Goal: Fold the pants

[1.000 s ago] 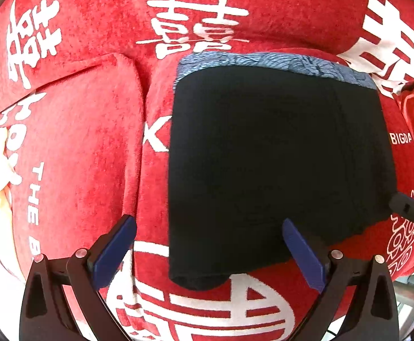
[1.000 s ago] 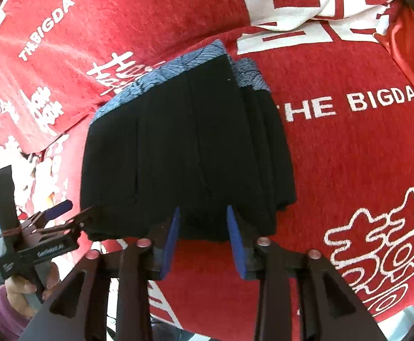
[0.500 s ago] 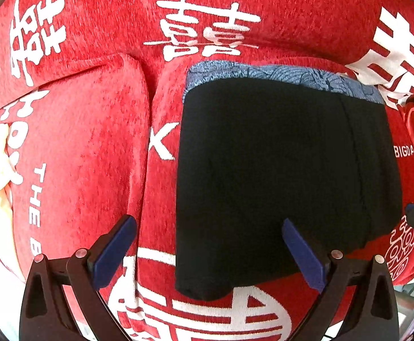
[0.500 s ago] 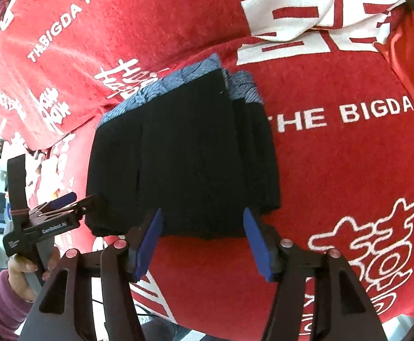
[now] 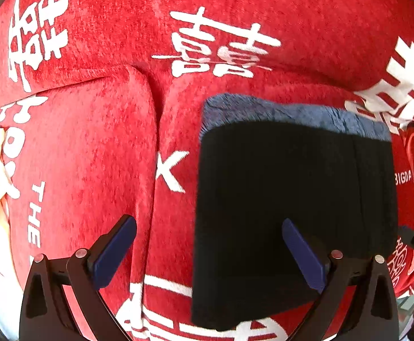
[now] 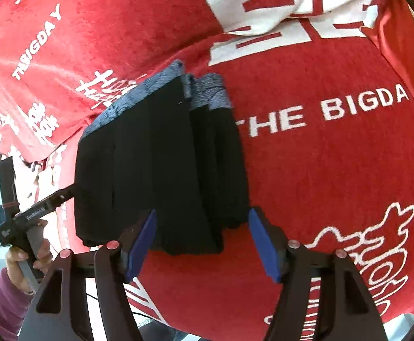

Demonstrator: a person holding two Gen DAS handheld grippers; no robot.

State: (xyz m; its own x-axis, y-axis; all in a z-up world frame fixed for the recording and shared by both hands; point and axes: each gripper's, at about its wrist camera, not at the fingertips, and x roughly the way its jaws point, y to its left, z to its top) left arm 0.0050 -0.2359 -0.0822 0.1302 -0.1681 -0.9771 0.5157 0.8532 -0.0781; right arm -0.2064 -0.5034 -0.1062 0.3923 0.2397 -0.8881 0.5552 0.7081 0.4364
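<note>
My right gripper (image 6: 202, 241) has its jaws spread wide and holds nothing; the near hem of the black pants (image 6: 161, 164) lies just past its blue fingertips (image 6: 143, 238), between them and slightly toward eleven o'clock, and I cannot tell whether the left pad touches the cloth. My left gripper (image 5: 207, 251) is also wide open and empty. In its view the pants (image 5: 292, 213) sit toward one o'clock, their left edge running between my two fingers and the right pad overlapping the dark cloth.

The pants already lie as a folded block on the red blanket (image 6: 334, 170), with the blue-grey waistband (image 6: 207, 91) at the far end, around twelve o'clock, and the hem nearest me. So the long axis runs straight away from both tools, six to twelve. On the right side a narrower layer sticks out from under the top panel, toward one o'clock from my right gripper.

I judge the right gripper the nearer one, centred on the hem, while the left stands off to the block's left. Any further fold would probably carry the hem away from me toward the waistband.
</note>
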